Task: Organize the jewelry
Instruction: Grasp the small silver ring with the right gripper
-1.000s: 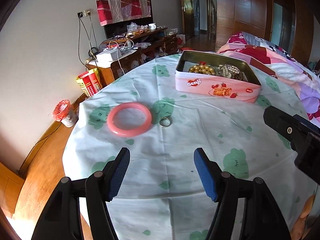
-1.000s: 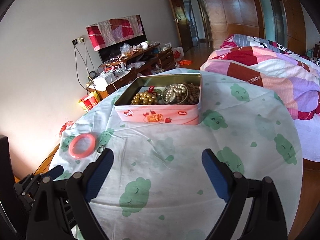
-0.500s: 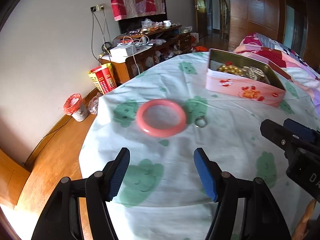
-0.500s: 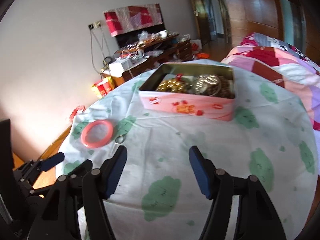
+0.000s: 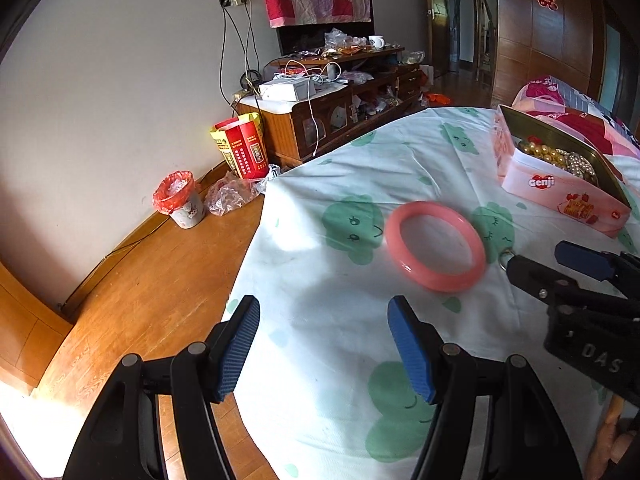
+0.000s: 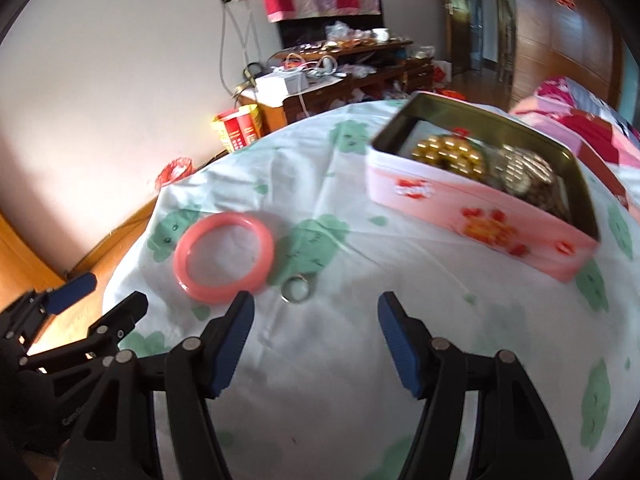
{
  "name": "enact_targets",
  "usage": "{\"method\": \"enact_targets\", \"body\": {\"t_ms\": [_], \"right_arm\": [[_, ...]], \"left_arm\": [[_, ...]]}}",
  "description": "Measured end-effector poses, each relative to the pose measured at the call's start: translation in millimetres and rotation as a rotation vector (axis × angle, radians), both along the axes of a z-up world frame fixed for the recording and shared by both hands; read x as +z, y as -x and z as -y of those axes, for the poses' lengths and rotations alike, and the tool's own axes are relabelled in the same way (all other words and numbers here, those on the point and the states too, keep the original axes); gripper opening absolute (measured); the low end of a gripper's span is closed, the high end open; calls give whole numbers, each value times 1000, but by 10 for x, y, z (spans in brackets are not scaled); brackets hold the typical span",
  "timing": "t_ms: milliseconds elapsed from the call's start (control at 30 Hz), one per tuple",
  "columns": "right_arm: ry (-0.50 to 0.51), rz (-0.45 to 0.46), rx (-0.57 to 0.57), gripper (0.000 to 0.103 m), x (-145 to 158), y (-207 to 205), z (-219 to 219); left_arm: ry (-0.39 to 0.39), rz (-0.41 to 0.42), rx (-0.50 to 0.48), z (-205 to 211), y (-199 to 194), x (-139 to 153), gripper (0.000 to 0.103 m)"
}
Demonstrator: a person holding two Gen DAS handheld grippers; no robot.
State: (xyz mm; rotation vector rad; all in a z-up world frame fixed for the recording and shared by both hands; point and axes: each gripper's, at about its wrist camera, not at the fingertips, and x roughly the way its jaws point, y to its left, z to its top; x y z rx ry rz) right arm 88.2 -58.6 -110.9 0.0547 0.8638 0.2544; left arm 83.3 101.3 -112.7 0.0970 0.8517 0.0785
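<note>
The pink bangle point(image 6: 224, 256) lies flat on the tabletop point(image 6: 360, 360) beside a small metal ring point(image 6: 297, 291), apart from the open tin point(image 6: 480, 216). Both look rigid, light and slippery; the bangle's rim suits pinching. The left hand-held gripper point(image 5: 324, 346) is spread and empty; the right hand-held gripper point(image 6: 316, 328) has just narrowed, empty.

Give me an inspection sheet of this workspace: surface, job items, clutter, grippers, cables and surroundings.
Surface: round table under a white cloth with green cloud prints.
Job's things: pink bangle flat on the cloth; small metal ring just beside it; open pink tin holding gold beads and pearl strands.
Clutter: nothing seen on the table.
Grippers: left gripper open, nothing between its fingers; right gripper open, jaws have just been closing partway, empty, near the ring.
Cables: wall cables running from an outlet to the wooden cabinet.
Surroundings: lined bin, red box, quilted bed.
</note>
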Motion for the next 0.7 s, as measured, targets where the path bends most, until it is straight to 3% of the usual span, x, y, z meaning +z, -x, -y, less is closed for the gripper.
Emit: {"method": "enact_targets", "body": {"t_ms": [100,300,433,500,700], "right_arm": [[52,-20,26,58,-72,-97,-107],[191,-13,73,53,-125,-181,-301],[178,-12,96,38,-128,-162,-296],[178,-18,109,22,-116,-151,-294],[70,-29,122,22,-114,-159,-103]], "left_arm": [[16,-1,2,-67,-53,-13,67],[45,-17,16,-163,-129,-39,67],[72,-4,-9,-150,-118,3,67],[76,1,-24,-127,-120,23,67],[59,3,-52,-26,-148,26,67]]}}
